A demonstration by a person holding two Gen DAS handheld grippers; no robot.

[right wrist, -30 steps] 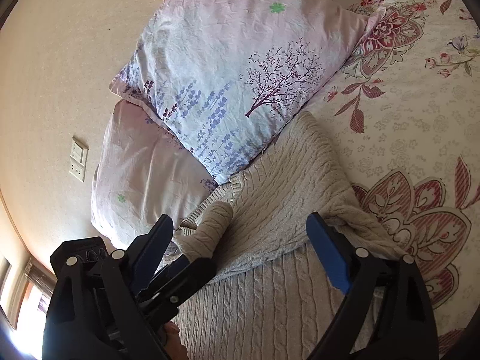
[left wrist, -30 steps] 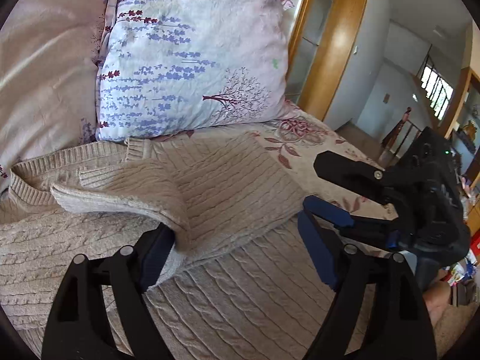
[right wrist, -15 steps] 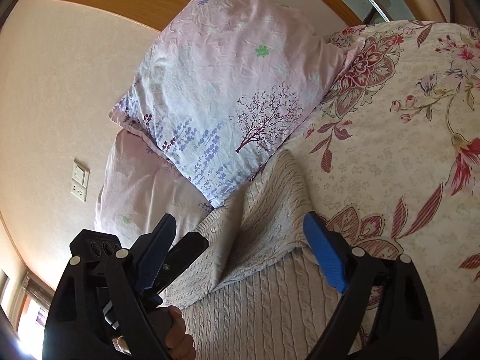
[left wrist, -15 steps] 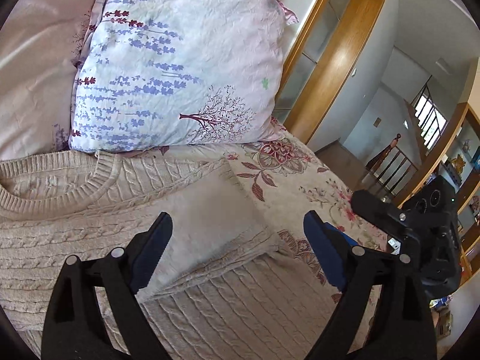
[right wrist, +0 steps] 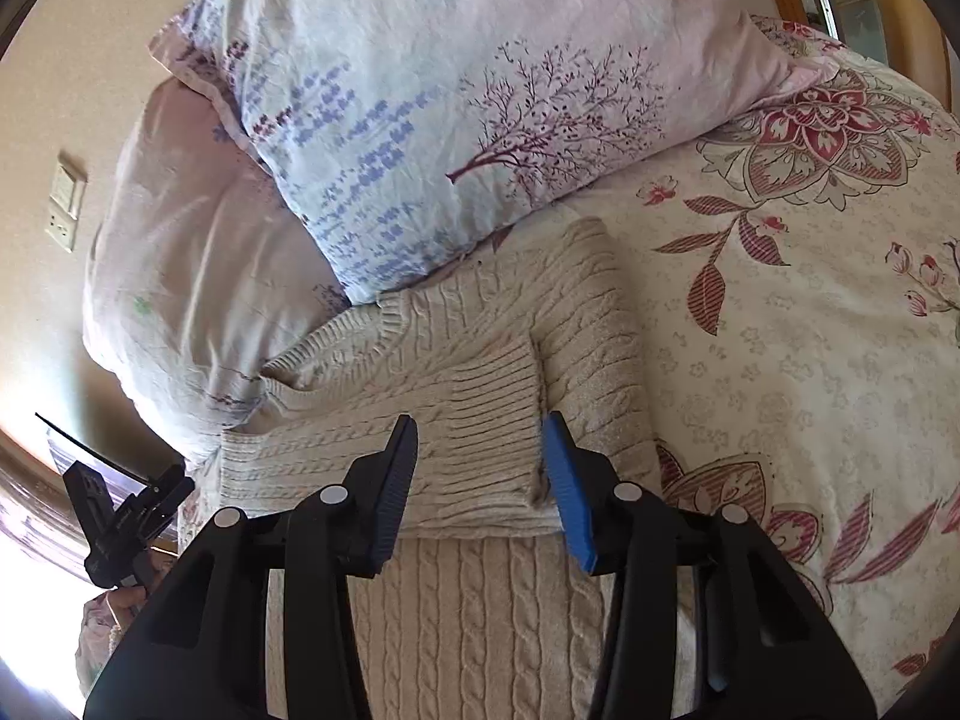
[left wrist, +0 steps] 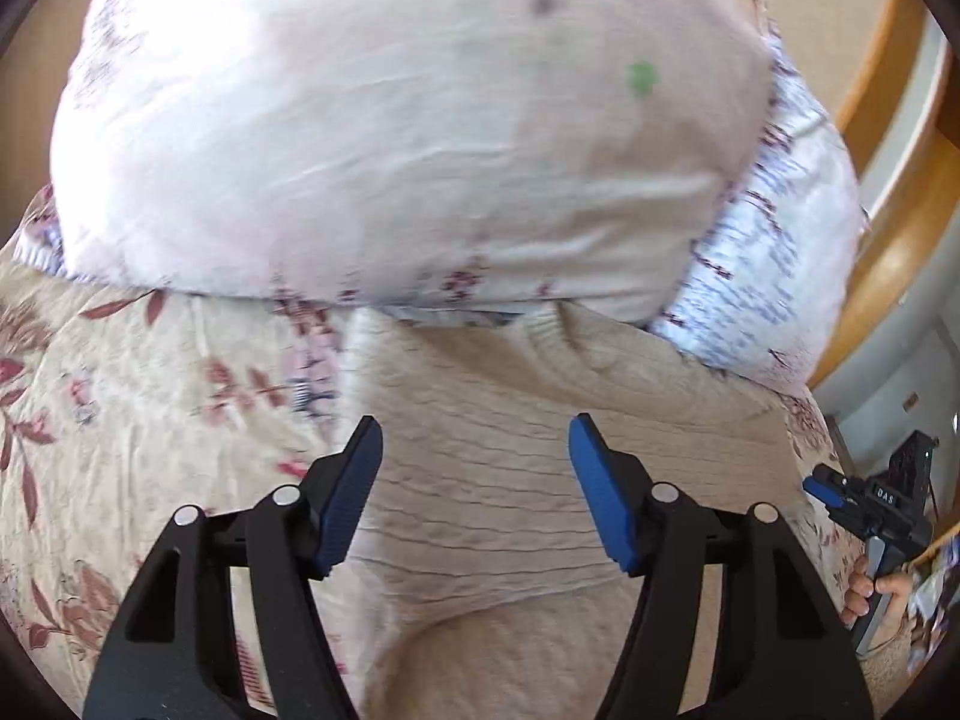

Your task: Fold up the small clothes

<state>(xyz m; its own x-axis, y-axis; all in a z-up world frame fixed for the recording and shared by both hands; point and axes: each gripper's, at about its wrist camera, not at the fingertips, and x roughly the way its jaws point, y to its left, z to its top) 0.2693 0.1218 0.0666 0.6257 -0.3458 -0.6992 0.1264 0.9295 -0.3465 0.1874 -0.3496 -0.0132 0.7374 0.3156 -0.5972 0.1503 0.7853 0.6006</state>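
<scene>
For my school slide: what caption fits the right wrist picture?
Open right gripper poised over a cream cable-knit sweater's folded-in sleeve on a floral bedspread.

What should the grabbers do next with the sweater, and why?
Probably lower the right gripper and pinch the ribbed cuff to straighten it. The sleeve already lies folded across the sweater, both grippers' jaws are open, and the left gripper hovers empty.

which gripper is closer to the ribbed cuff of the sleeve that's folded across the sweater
Right. The right gripper hovers open straight over the ribbed cuff. The left gripper, also open, is off at the sweater's other side.
</scene>
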